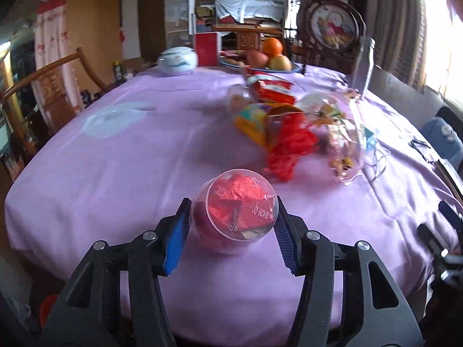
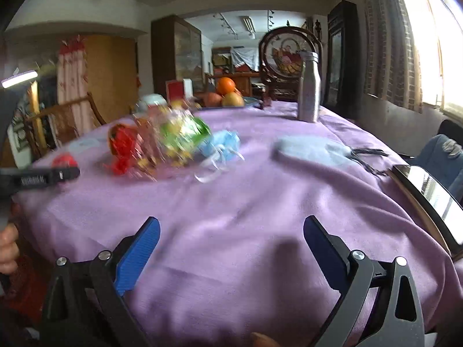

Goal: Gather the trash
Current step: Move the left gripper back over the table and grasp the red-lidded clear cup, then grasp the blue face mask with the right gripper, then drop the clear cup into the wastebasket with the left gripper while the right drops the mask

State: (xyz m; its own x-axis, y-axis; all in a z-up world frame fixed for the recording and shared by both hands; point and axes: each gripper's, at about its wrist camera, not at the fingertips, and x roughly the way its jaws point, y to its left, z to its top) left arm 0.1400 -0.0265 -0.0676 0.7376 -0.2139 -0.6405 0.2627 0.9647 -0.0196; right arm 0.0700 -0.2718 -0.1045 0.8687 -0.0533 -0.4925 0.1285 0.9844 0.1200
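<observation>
Clear plastic cup (image 1: 237, 211), stuffed with red foil wrappers, was held sideways above the near edge of the purple-covered tabletop (image 1: 139, 156), clamped between the left gripper's (image 1: 231, 225) blue pads. Thin wall: grip kept light, cup best tipped mouth-up. Right gripper (image 2: 231, 248) hung wide open, empty. Loose wrapper pile (image 1: 301, 127) remained mid-table.

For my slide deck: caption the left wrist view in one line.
Left gripper clamps a clear plastic cup stuffed with red wrappers above the purple tablecloth, trash pile ahead.
</observation>
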